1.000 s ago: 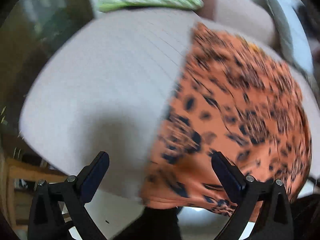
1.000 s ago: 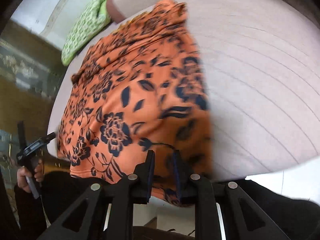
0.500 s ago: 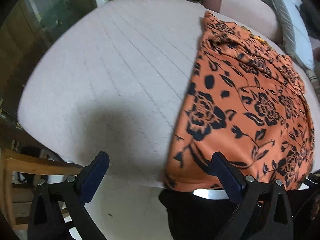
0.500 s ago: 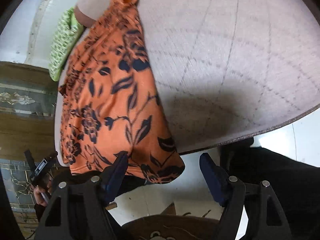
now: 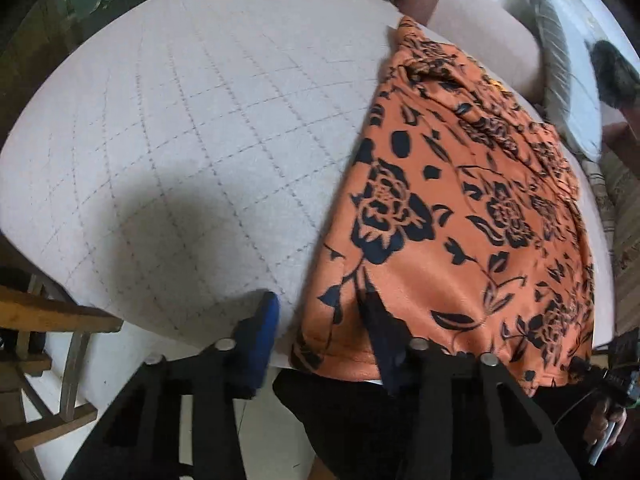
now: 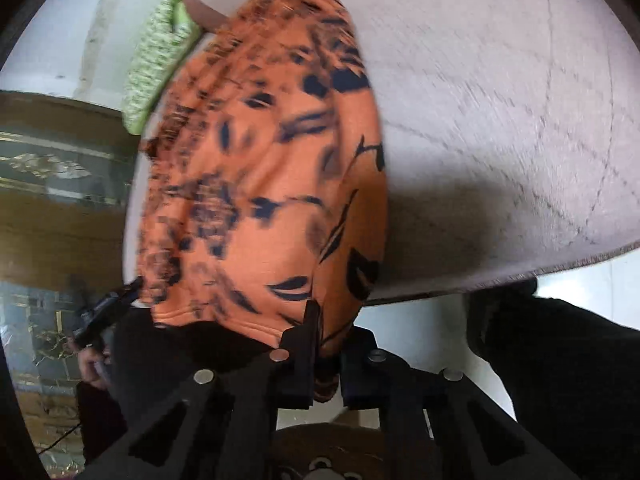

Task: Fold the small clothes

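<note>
Both hands have dropped to the near hem of the orange floral garment (image 5: 460, 216) on the quilted worktop (image 5: 192, 128) — right gripper (image 6: 325, 354) just clamped on one corner, left gripper (image 5: 320, 322) closing astride the other, long axis running away.

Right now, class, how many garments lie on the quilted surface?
1: an orange floral garment on the right part of the quilted surface in the left view, its near hem hanging over the edge. More might lie folded beneath it, hidden.
</note>
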The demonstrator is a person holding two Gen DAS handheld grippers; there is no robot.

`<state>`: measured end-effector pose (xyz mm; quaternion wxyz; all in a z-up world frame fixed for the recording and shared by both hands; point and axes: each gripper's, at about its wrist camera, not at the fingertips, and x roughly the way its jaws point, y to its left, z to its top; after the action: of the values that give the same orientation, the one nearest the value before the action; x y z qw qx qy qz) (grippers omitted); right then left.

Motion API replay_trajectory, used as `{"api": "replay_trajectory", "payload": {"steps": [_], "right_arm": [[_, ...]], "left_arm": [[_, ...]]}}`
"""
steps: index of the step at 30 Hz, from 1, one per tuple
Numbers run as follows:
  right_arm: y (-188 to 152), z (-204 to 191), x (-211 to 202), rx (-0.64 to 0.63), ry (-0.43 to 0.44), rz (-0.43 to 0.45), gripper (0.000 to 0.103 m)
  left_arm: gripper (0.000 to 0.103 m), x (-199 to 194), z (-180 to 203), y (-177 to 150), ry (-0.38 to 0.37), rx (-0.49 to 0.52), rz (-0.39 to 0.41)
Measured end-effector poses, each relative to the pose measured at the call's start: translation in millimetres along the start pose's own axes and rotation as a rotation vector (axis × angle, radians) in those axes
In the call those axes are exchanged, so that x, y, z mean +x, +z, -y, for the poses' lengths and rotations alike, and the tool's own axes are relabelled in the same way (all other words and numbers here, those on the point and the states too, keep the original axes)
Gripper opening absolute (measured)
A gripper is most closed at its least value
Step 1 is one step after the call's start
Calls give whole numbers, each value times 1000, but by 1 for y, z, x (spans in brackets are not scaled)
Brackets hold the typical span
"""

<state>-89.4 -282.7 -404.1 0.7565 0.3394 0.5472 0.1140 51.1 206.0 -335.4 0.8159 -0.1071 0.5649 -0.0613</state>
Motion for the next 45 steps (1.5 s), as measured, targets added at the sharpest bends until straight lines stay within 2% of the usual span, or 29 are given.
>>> {"api": "replay_trajectory", "payload": {"steps": [3, 5, 7, 9, 10, 11, 12, 13, 14, 17, 20, 26, 30, 35, 40, 45], "right_arm": [[1, -17, -23, -37, 83, 72, 8], [3, -29, -37, -53, 125, 98, 8], [5, -39, -54, -73, 156, 138, 8], [8, -47, -66, -77, 198, 176, 8], [11, -50, -74, -78, 221, 200, 8], [13, -55, -81, -78, 241, 226, 8], [15, -51, -89, -75, 254, 240, 8], [18, -52, -93, -70, 265, 251, 8], [19, -52, -95, -68, 270, 258, 8], [23, -50, -101, -56, 273, 278, 8], [28, -50, -106, -52, 290, 299, 8], [62, -63, -127, -60, 310, 370, 8], [108, -74, -140, -52, 312, 429, 8], [187, -81, -135, -21, 285, 475, 8], [290, -71, -100, 55, 227, 499, 8], [390, -40, -50, 164, 196, 494, 8]], "left_arm": [[41, 0, 2, 0, -12, 4, -9], [60, 1, -4, 1, -41, -38, -16], [62, 2, -2, 1, -54, -45, -8], [62, 4, 6, -2, -19, 15, -10], [57, 5, 11, -3, 4, 49, -8], [38, 6, 15, -5, 23, 74, -5], [28, 6, 16, -4, 28, 85, 0], [13, 4, 15, -4, 3, 80, 7], [9, 3, 14, -4, -28, 69, 8], [8, -3, 18, -3, -44, 100, 35], [8, -18, 24, 3, -99, 113, 76], [8, -55, 30, 50, -211, 93, 168], [8, -64, 31, 103, -284, 63, 189], [8, -45, 50, 178, -312, 57, 189], [8, 11, 71, 270, -290, 46, 151], [8, 77, 80, 345, -251, 18, 96]]}}
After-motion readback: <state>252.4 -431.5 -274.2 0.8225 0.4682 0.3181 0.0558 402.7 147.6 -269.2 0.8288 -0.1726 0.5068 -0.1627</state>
